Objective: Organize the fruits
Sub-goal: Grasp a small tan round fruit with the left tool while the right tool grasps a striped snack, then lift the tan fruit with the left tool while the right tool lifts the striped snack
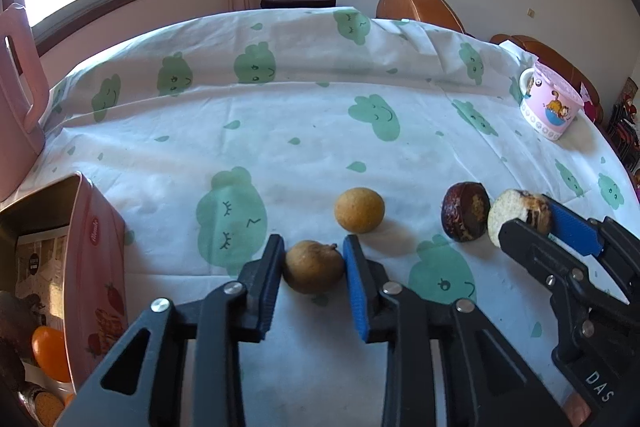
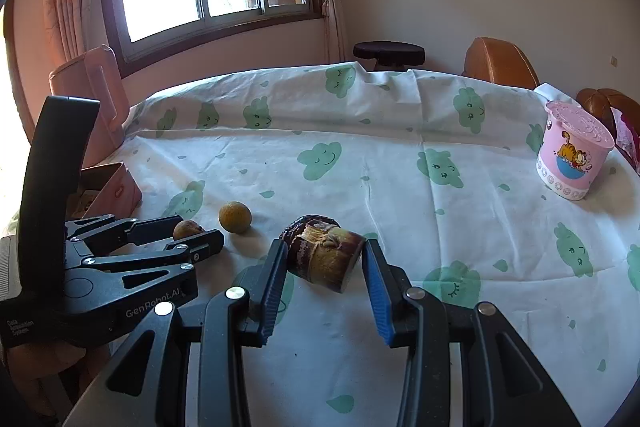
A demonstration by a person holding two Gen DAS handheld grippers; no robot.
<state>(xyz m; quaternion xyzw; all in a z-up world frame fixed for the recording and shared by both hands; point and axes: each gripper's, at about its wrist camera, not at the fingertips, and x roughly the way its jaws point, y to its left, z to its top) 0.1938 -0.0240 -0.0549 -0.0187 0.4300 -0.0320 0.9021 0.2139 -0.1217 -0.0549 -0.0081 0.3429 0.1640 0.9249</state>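
The left gripper (image 1: pixel 314 269) is closest; its fingers (image 1: pixel 269 285) are squeezed on a small brown fruit (image 1: pixel 314 267) that sits on the tabletop (image 1: pixel 320 131); a round yellow fruit (image 1: pixel 359 209) lies just past it, not touching. The right gripper (image 2: pixel 325 269) has its fingers (image 2: pixel 274 287) closed on a cut dark fruit piece (image 2: pixel 322 255); a second dark half (image 1: pixel 465 211) sits right beside it. A pink box (image 1: pixel 94 263) with fruit inside stands at the left; a pink cup (image 1: pixel 552 105) is far off to the right.
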